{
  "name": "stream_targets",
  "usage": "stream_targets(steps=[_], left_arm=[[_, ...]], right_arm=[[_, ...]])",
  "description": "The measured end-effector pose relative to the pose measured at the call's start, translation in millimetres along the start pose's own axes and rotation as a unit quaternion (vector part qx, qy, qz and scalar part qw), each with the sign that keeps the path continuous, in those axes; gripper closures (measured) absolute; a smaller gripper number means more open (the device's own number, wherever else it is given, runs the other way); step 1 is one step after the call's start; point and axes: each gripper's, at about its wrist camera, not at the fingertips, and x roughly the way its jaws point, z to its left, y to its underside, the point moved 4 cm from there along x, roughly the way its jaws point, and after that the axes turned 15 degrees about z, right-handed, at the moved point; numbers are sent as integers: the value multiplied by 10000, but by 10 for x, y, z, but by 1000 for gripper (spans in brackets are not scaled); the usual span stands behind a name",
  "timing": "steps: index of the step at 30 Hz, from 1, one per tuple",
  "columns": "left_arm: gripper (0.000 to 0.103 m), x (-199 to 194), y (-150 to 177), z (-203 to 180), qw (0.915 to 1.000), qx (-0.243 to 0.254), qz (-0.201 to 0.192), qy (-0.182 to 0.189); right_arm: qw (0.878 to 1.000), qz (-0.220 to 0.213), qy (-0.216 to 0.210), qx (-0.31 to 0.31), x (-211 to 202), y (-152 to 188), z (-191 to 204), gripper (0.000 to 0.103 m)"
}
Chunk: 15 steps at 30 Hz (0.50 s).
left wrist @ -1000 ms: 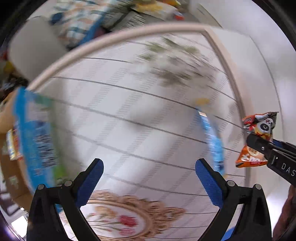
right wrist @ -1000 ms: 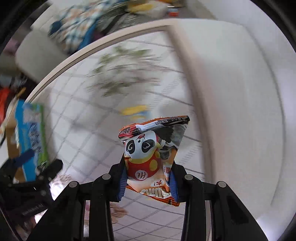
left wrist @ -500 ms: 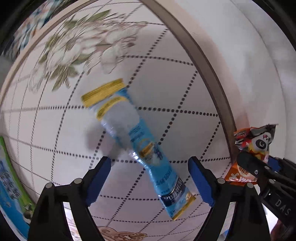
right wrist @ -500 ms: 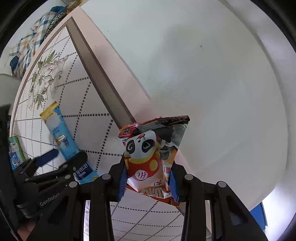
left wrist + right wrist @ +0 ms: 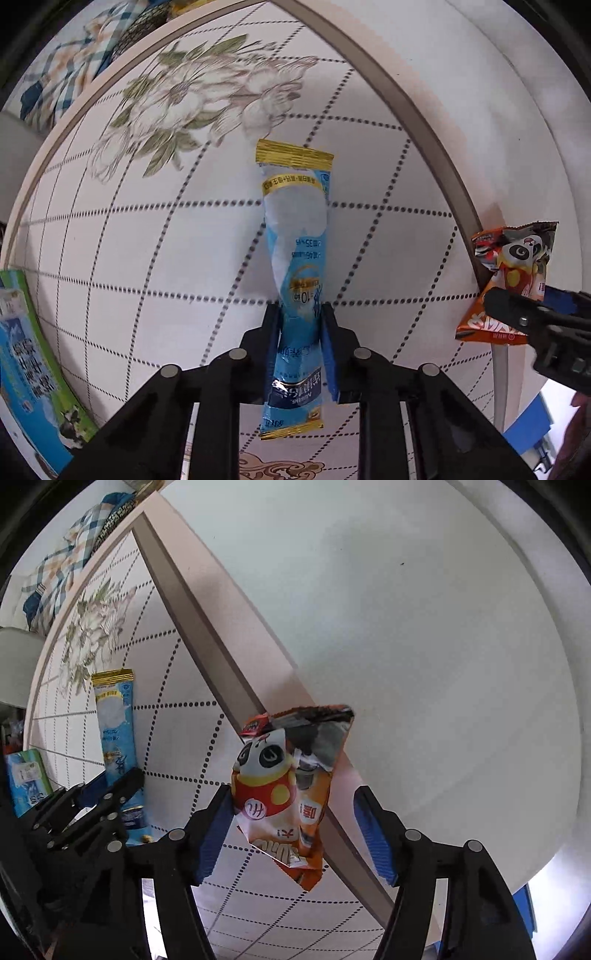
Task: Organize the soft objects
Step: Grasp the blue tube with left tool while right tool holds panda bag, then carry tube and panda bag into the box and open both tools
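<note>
A long blue sachet with yellow ends [image 5: 295, 258] lies on the patterned tabletop [image 5: 166, 240]. My left gripper [image 5: 299, 325] is shut on its lower part. It also shows in the right wrist view [image 5: 114, 738]. An orange panda snack bag [image 5: 288, 786] sits between the jaws of my right gripper [image 5: 295, 834], which stand wide open; the bag touches the left pad and leans over the table's edge. The bag also shows in the left wrist view [image 5: 509, 277].
A blue and green carton [image 5: 33, 369] lies at the table's left edge. A flower print [image 5: 192, 99] marks the far part of the table. A checked cloth [image 5: 62, 561] lies beyond the table. White floor [image 5: 424, 627] is to the right.
My left gripper has closed on the blue sachet. My right gripper has opened, letting go of the panda snack bag, which has tilted.
</note>
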Motion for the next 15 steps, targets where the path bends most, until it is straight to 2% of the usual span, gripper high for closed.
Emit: stream_targets(steps=[2, 3, 4, 6, 9, 15], left_arm=[[88, -38, 47, 65, 9999, -60, -19, 88], [88, -46, 74, 99, 9999, -82, -26, 111], [88, -56, 102, 132, 9998, -101, -48, 141], [88, -108, 155, 164, 9997, -129, -101, 174], [89, -260, 264, 266, 9991, -183, -258, 283], [89, -785, 611, 543, 9929, -484, -880, 629]], right_arm=[[9999, -41, 164, 36, 70, 33, 18, 35], [9997, -72, 249, 40, 136, 50, 53, 41], [9993, -124, 358, 43, 148, 76, 63, 57], [9985, -223, 501, 41, 148, 105, 113, 62], [9981, -285, 542, 17, 102, 176, 185, 64], [9978, -588, 133, -286, -145, 548, 495, 65]])
